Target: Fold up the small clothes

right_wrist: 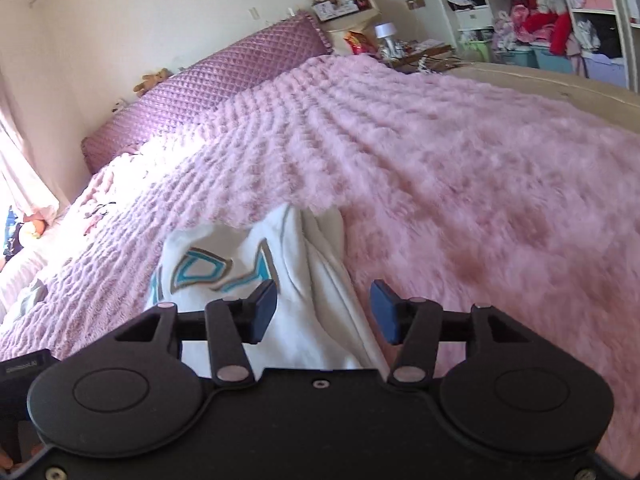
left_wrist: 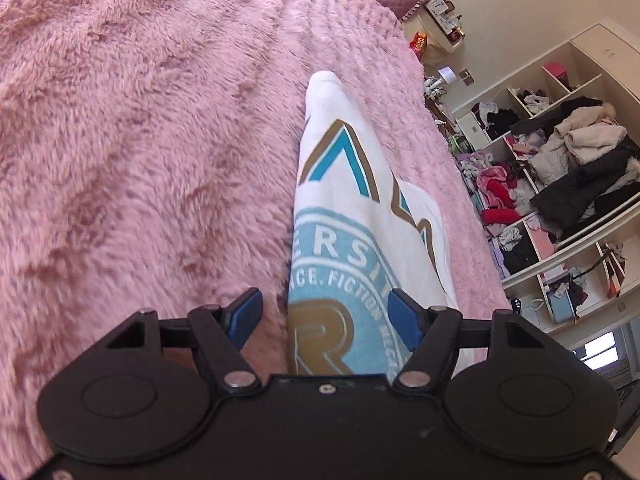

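the shirt (left_wrist: 352, 216) is white, printed with a light blue round badge, a gold letter r and teal and gold chevrons. it lies on the pink blanket (left_wrist: 140, 140) of a bed, gathered into a long narrow shape. in the left wrist view it runs away from the camera to a rounded white end, and a second flatter layer shows along its right edge. in the right wrist view the shirt (right_wrist: 256, 264) is bunched into loose folds, with teal and gold print on its left part and plain white pleats on the right.

the left gripper (left_wrist: 328, 312) has its blue pads spread apart, one on each side of the printed cloth. the right pad overlaps the badge's edge in the view; the left pad stands clear over the blanket. whether either pad touches the cloth i cannot tell; it is not pinched.

the right gripper (right_wrist: 324, 308) also has its pads apart, with white folds showing in the gap between them. neither pad presses the cloth.

the blanket (right_wrist: 460, 168) covers the bed up to a purple quilted headboard (right_wrist: 208, 80). a small lamp (right_wrist: 385, 32) stands on the nightstand beyond it. open shelves (left_wrist: 560, 168) stuffed with clothes stand along the wall.
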### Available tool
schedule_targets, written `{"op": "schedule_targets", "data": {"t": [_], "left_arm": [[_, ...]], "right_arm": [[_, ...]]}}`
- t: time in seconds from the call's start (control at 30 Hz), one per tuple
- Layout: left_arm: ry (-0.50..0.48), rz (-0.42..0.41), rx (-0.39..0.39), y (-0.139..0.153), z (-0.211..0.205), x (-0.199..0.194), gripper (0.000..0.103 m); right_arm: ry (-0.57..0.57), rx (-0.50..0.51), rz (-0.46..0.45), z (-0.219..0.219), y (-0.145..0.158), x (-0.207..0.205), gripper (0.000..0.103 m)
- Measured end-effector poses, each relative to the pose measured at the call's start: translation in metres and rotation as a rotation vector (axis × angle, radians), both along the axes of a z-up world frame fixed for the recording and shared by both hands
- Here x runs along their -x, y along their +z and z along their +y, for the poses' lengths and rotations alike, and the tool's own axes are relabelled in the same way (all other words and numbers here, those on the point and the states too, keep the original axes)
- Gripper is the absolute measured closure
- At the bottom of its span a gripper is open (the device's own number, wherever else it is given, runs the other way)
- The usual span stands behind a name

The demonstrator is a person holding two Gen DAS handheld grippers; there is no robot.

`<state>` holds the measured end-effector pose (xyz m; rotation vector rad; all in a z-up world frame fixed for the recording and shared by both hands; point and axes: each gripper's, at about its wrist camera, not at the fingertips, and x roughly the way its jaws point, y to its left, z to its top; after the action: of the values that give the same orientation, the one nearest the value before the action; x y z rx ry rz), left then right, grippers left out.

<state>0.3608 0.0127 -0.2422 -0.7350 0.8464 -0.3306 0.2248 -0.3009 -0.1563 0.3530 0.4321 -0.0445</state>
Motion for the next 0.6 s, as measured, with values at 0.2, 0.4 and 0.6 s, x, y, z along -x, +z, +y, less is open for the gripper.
{"op": "schedule_targets", "data": {"t": [0.2, 0.4, 0.6], "left_arm": [[0.046, 0.033, 0.054, -0.011, 0.007, -0.053, 0.035], [0.038, 0.009, 0.039, -0.014, -0.003, -0.074, 0.035], [0.041, -0.048, 0.043, -0.002, -0.015, -0.078, 0.038]], "right_arm": [[0.092, -0.032, 0.066, -0.01, -0.005, -0.107, 0.053], [0.139, -0.043, 0.127, -0.004, -0.022, -0.15, 0.074], [0.063, -0.034, 0.017, -0.009, -0.004, -0.127, 0.099]]}}
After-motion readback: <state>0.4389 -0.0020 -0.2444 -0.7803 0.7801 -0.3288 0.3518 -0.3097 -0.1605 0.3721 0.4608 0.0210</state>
